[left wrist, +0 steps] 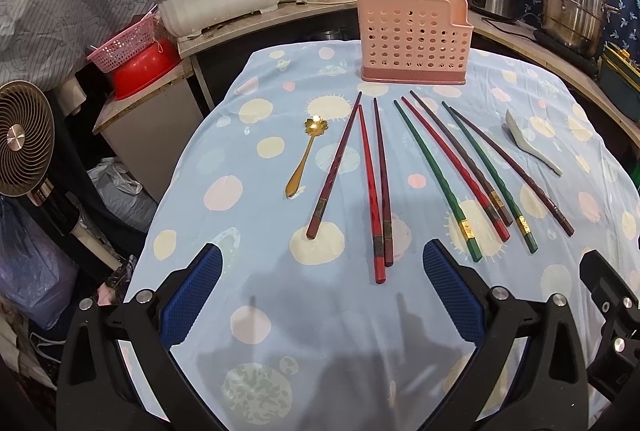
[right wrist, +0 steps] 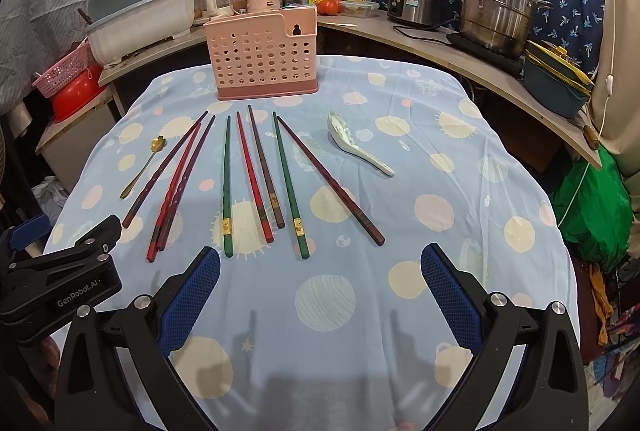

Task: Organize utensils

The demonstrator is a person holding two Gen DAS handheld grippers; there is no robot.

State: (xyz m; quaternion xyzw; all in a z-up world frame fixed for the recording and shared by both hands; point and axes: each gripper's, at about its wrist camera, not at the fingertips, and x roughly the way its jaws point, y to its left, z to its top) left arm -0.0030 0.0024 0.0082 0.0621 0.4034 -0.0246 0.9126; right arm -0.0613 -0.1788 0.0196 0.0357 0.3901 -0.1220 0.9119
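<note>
1. Left wrist view: bare tablecloth (left wrist: 280, 351) is seen between the near table edge and the chopsticks (left wrist: 378, 191), fanned before the pink holder (left wrist: 412, 43) at the far edge. The left gripper (left wrist: 322, 263) is spread wide, empty, above the cloth.
2. Right wrist view: the white spoon (right wrist: 356, 147) lies right of the chopsticks, the gold spoon (right wrist: 140, 167) left. The right gripper (right wrist: 320, 263) is held wide, touching nothing.

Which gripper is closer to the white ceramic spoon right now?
Right. The white ceramic spoon lies ahead of the right gripper, slightly to its right; the left gripper sits farther left, beyond the chopsticks.
</note>
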